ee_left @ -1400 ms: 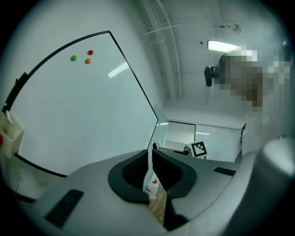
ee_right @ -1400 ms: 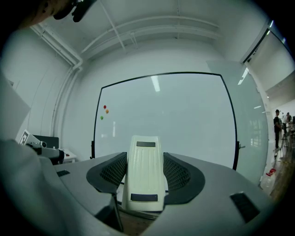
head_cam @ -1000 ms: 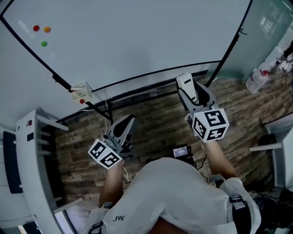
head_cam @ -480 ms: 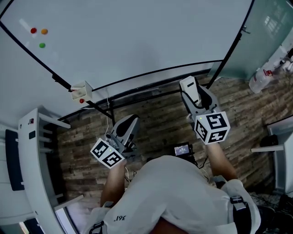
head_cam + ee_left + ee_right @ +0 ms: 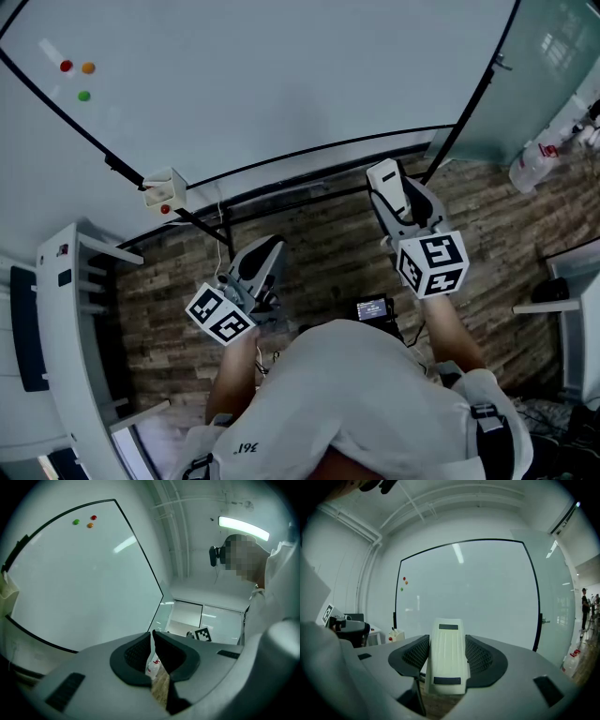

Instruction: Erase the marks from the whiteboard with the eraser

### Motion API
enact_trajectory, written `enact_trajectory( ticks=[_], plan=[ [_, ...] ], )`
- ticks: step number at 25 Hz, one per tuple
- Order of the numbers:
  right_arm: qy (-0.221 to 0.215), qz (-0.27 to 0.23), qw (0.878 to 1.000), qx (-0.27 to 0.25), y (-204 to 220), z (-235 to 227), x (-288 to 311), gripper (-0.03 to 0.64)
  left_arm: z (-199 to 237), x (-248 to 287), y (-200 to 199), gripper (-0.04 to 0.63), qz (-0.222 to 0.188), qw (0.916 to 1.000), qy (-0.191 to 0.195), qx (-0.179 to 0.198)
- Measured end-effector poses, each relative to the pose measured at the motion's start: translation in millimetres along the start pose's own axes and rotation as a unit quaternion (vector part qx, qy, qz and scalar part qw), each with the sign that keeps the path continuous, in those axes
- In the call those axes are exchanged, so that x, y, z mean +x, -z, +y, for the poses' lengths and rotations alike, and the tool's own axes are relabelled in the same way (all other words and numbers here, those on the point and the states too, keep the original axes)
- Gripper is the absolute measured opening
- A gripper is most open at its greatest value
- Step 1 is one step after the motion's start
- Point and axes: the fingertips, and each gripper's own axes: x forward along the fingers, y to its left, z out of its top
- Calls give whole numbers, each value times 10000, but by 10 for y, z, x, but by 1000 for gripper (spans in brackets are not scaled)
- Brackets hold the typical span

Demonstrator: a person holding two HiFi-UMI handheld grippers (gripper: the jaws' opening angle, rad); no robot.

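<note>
A large black-framed whiteboard point(image 5: 281, 84) stands in front of me; its surface point(image 5: 478, 597) shows no marks, only three coloured magnets point(image 5: 75, 77) near one corner. My right gripper point(image 5: 394, 192) is shut on a white eraser point(image 5: 447, 656), whose ribbed back faces the camera, and it is held off the board near the lower edge. My left gripper point(image 5: 258, 262) hangs lower at the left, shut with nothing between its jaws. The same magnets point(image 5: 85, 521) show in the left gripper view.
A small white box point(image 5: 165, 190) with a red cap hangs at the board's lower frame. A white shelf unit point(image 5: 70, 328) stands at the left. A glass wall point(image 5: 553, 66) and a plastic bottle point(image 5: 531, 164) are at the right. The floor point(image 5: 328, 253) is wood plank.
The right gripper with the eraser has dropped slightly away from the board's lower edge. The left gripper has barely moved.
</note>
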Motion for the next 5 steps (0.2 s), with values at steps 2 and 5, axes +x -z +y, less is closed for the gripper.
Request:
enact_trajectory(
  ticks=[2, 5],
  plan=[
    [0, -1, 10000, -18, -9, 4, -2, 258, -1, 7, -3, 32, 3, 10000, 5, -4],
    [3, 5, 10000, -35, -14, 14, 2, 258, 2, 13, -4, 32, 10, 10000, 18, -20]
  ],
)
